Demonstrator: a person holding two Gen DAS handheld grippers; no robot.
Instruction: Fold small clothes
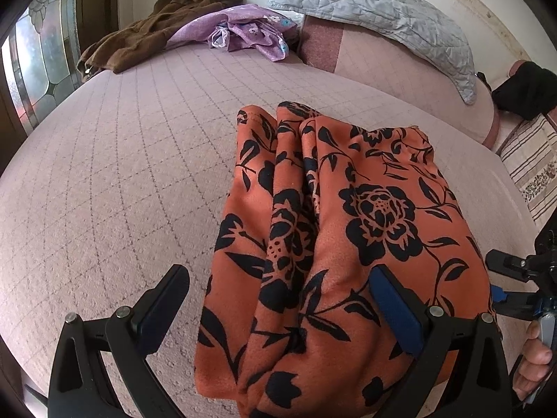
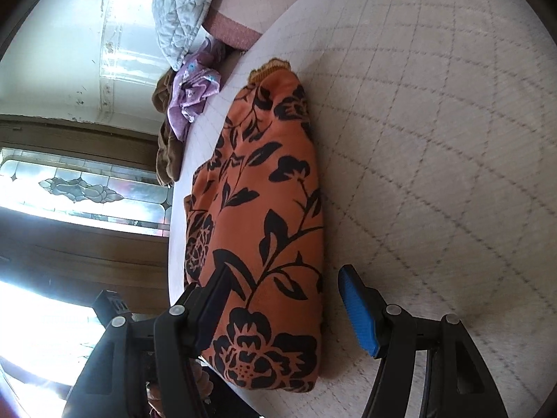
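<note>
The orange floral garment (image 1: 330,244) sits on the pink quilted bed (image 1: 122,174), already bunched into a long narrow bundle with a few lengthwise pleats, so I'd say we're mid-fold. The left gripper (image 1: 278,313) has its jaws apart, straddling the near end without pinching anything. The right gripper (image 2: 282,299) is open too, one finger over the cloth and the blue pad off to the side on the bed. The next move probably needs both to close on that near end and carry it toward the far end. The purple cloth (image 1: 243,31) and brown one (image 1: 149,31) wait near the pillow (image 1: 383,17).
</note>
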